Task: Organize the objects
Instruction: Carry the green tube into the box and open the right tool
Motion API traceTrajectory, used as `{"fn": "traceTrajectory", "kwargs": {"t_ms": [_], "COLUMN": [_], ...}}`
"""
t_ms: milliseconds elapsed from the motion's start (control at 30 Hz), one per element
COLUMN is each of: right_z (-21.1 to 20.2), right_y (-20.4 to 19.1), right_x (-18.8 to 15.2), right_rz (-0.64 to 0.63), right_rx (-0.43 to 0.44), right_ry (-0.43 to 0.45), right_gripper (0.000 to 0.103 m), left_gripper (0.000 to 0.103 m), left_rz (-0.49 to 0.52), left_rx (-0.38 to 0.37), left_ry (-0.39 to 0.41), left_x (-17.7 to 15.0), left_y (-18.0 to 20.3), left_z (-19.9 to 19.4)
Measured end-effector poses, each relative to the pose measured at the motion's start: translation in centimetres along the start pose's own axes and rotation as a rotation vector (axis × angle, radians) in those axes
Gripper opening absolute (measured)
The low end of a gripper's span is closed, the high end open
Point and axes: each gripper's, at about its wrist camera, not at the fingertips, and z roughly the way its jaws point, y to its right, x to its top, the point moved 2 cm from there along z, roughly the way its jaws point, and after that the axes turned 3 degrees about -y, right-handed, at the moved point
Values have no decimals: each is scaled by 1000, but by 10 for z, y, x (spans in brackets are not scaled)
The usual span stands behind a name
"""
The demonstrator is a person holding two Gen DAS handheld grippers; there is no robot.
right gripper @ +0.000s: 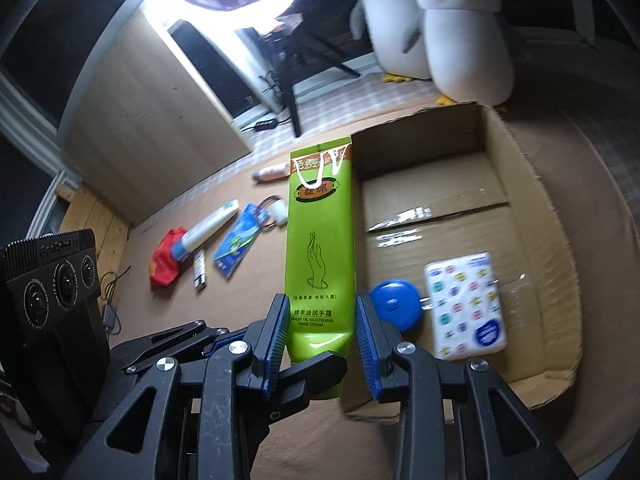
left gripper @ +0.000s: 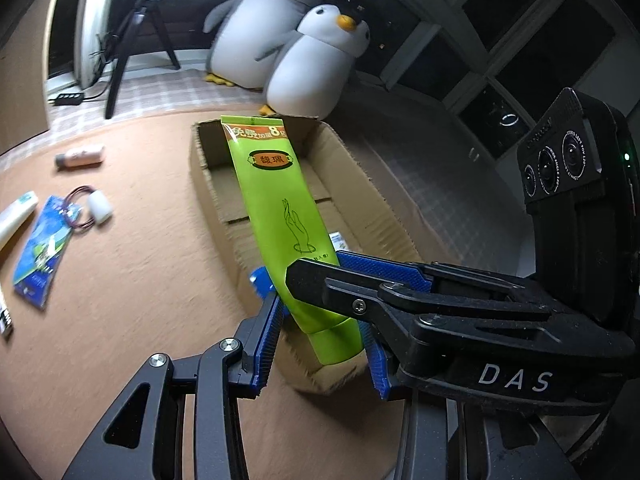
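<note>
A green hand cream tube (left gripper: 280, 208) stands up between both grippers, held above the near edge of an open cardboard box (left gripper: 360, 184). My left gripper (left gripper: 322, 344) brackets the tube's cap end, its blue pads close on either side. My right gripper (left gripper: 316, 276) reaches in from the right and clamps the tube's lower part. In the right wrist view the tube (right gripper: 320, 240) sits between the right gripper's (right gripper: 322, 340) blue pads, and the left gripper's fingers (right gripper: 316, 364) cross it below. The box (right gripper: 532, 208) holds a blue round case (right gripper: 394, 306) and a white patterned pack (right gripper: 464, 304).
On the brown mat left of the box lie a pink bottle (left gripper: 80, 156), a white tube (right gripper: 208, 226), a blue packet (left gripper: 42, 252), a white plug with wires (left gripper: 96, 208) and a red pouch (right gripper: 166, 260). Two plush penguins (left gripper: 308, 48) and a ring light stand (left gripper: 120, 60) are behind.
</note>
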Motion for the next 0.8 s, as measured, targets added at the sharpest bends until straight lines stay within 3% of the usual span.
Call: {"fn": "traceTrajectory", "kwargs": {"t_ms": [600, 667, 700, 733, 800], "right_z": [23, 25, 25, 26, 26], "right_y": [54, 56, 56, 57, 59], "right_x": [32, 33, 34, 33, 34], "right_rz": [47, 45, 44, 48, 61], "right_rx": [-35, -39, -37, -38, -47], "right_ry": [-24, -26, -26, -27, -23], "right_gripper": [31, 31, 32, 35, 52], "left_gripper": [42, 54, 68, 71, 71], "left_rz": [7, 9, 8, 10, 15], "left_rx": [12, 17, 33, 45, 45], "left_ry": [-54, -60, -61, -50, -45], "left_x": [39, 40, 40, 41, 41], "left_y": [-2, -3, -3, -4, -5], "left_z": [66, 68, 70, 69, 69]}}
